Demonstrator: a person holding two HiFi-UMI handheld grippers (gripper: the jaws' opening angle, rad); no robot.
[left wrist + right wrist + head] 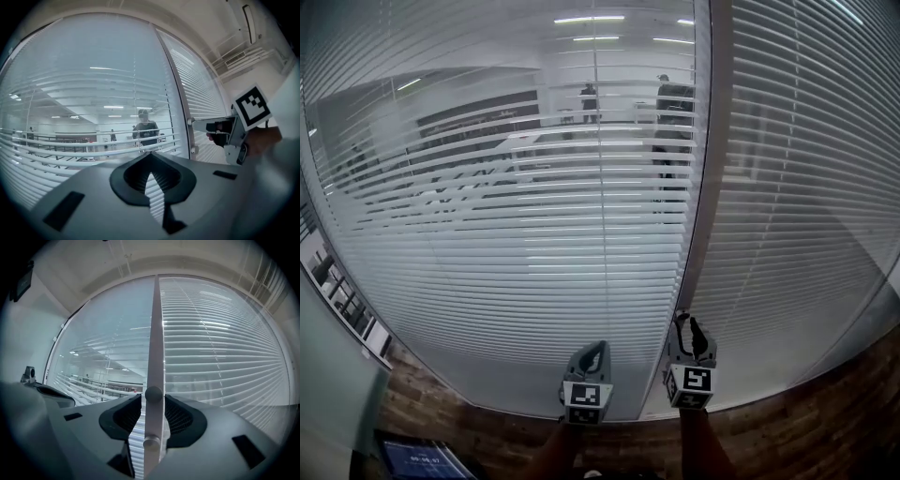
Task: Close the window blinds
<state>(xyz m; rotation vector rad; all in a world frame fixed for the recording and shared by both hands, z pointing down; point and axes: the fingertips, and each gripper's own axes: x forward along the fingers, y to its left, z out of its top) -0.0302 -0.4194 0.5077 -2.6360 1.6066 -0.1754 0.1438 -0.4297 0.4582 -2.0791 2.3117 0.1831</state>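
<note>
Fingers (126, 414) of the right gripper (153, 396) stand apart, not pressing the small round grey knob (153, 393) between them on the pale upright window post (156, 333), while the left gripper (150, 154) has its jaws together on nothing, both near the white slatted window blinds (487, 262).

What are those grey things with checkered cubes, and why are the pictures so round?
A person holds tongs in each hand. The cubes are part of them. One picture comes from a camera on the person's head, looking down at the left tongs and the right tongs. The other two come from small cameras riding on the tongs; their wide lenses bend everything. Ahead are window blinds: the left side is partly open, the right side closed. The left tongs are shut and empty. The right tongs are open, with a small knob on the post between them, not squeezed.
</note>
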